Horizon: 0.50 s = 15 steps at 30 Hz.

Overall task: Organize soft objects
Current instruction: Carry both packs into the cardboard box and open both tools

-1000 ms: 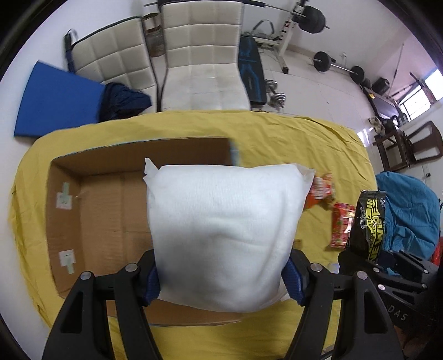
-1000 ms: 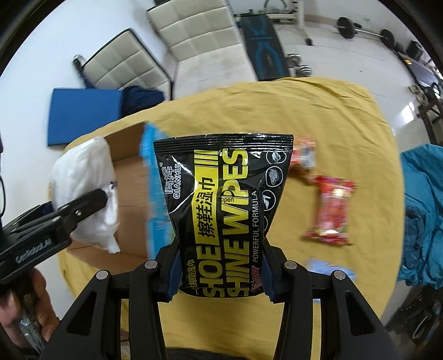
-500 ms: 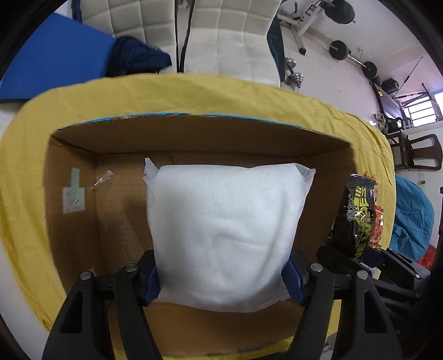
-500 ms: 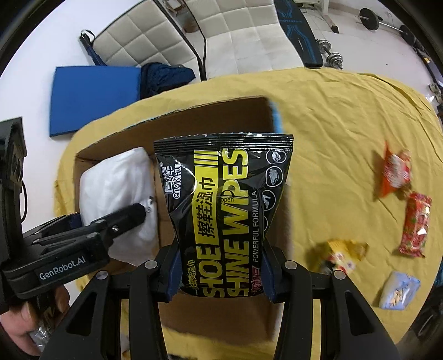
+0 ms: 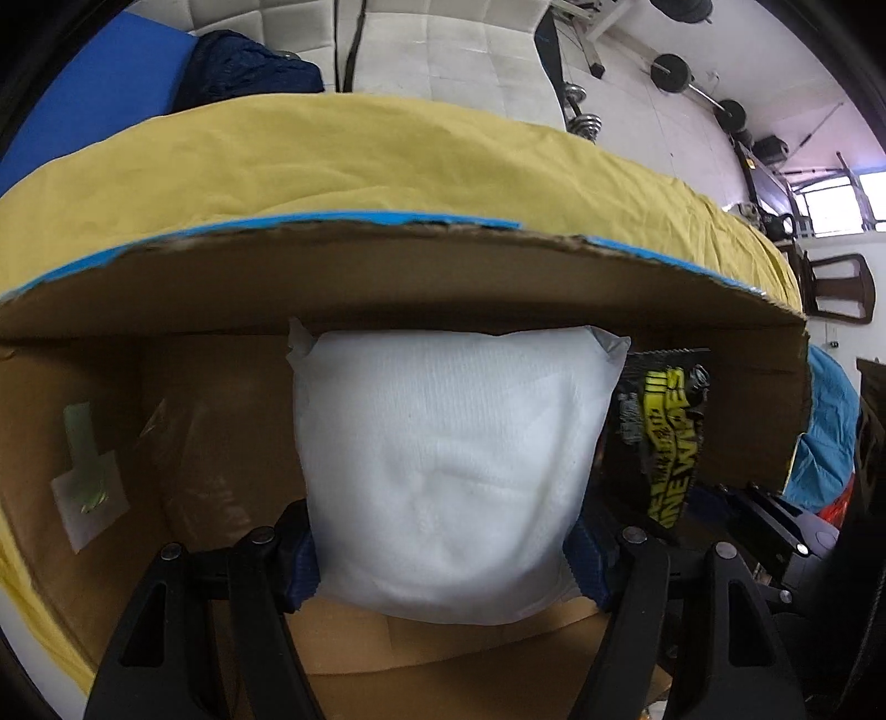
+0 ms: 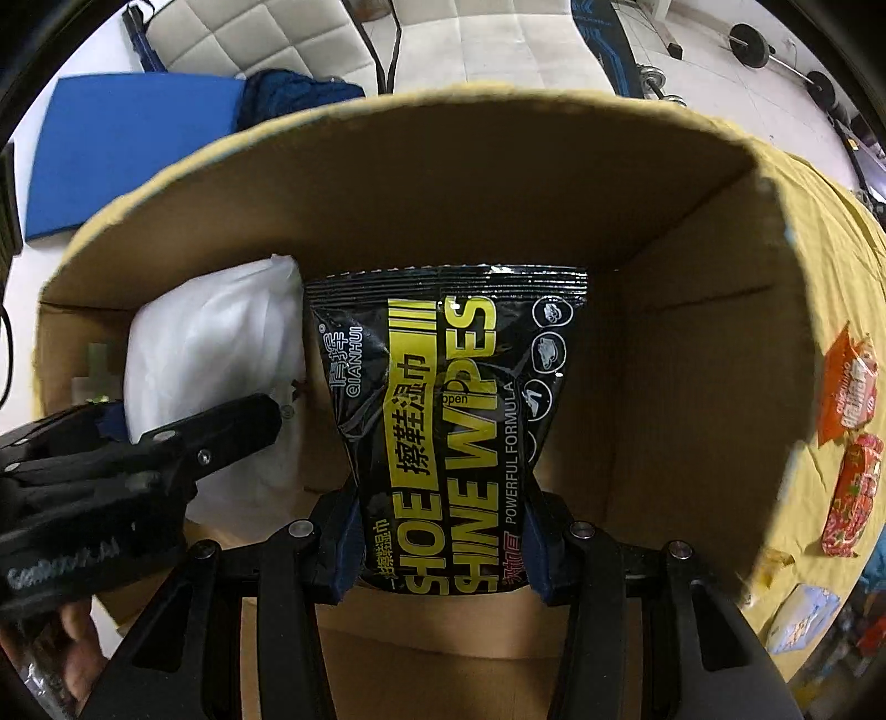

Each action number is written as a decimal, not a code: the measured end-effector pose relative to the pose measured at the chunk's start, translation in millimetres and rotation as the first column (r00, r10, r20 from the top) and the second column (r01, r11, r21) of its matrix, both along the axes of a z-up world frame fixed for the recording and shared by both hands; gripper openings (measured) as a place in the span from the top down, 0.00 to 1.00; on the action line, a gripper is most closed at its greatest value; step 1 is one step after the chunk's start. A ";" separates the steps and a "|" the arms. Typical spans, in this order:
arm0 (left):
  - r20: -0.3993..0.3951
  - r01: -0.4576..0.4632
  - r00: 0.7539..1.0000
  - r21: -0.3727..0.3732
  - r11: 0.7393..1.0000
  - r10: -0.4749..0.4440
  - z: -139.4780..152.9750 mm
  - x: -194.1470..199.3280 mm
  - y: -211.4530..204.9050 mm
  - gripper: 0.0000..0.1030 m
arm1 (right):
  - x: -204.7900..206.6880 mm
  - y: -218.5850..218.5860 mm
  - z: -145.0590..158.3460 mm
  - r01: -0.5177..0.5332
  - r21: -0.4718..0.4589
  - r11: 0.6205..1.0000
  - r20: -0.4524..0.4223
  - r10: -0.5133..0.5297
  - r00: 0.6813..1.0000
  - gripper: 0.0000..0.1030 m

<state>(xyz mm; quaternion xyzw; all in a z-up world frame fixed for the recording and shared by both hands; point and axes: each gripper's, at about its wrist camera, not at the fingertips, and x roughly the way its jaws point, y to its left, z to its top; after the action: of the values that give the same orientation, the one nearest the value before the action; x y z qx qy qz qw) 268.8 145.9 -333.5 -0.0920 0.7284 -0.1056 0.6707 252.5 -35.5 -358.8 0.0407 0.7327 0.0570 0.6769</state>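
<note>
My left gripper (image 5: 443, 559) is shut on a white soft pack (image 5: 448, 459) and holds it inside the open cardboard box (image 5: 387, 277). My right gripper (image 6: 440, 548) is shut on a black and yellow shoe shine wipes pack (image 6: 443, 421), also inside the box (image 6: 443, 183). The wipes pack shows to the right of the white pack in the left wrist view (image 5: 664, 437). The white pack (image 6: 210, 354) and the left gripper (image 6: 166, 443) show at the left in the right wrist view. The two packs hang side by side, close together.
The box stands on a table under a yellow cloth (image 5: 387, 160). Small snack packets, orange (image 6: 847, 387), red (image 6: 853, 493) and pale blue (image 6: 803, 615), lie on the cloth right of the box. White chairs (image 6: 221, 39) and a blue mat (image 6: 127, 144) are beyond.
Both grippers have moved forward and down into the box with their packs. The box walls now surround both packs. Neither grip has changed.
</note>
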 end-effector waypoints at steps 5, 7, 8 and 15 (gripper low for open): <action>-0.010 0.016 1.000 0.004 1.000 -0.016 -7.6 -0.4 -4.1 0.30 | 4.6 7.9 -11.3 -0.011 -0.024 1.000 0.001 0.011 1.000 0.50; -0.009 0.004 1.000 0.025 1.000 -0.004 -8.3 -2.0 -3.9 0.30 | 2.5 8.5 -10.5 -0.009 -0.027 1.000 0.006 0.009 1.000 0.50; -0.012 0.003 1.000 0.037 0.999 -0.003 -8.7 -2.9 -3.9 0.30 | 2.0 8.8 -10.3 -0.011 -0.033 0.999 0.011 0.011 1.000 0.49; -0.003 0.019 1.000 0.057 0.998 -0.019 -2.5 -4.8 -4.5 0.09 | -8.1 14.1 -4.5 -0.017 -0.052 0.999 0.018 0.018 1.000 0.38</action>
<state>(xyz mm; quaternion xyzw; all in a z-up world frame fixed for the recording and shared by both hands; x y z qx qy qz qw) 264.0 141.4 -336.0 -0.0659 0.7327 -0.0912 0.6711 244.4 -21.4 -363.3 0.0164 0.7278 0.0443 0.6841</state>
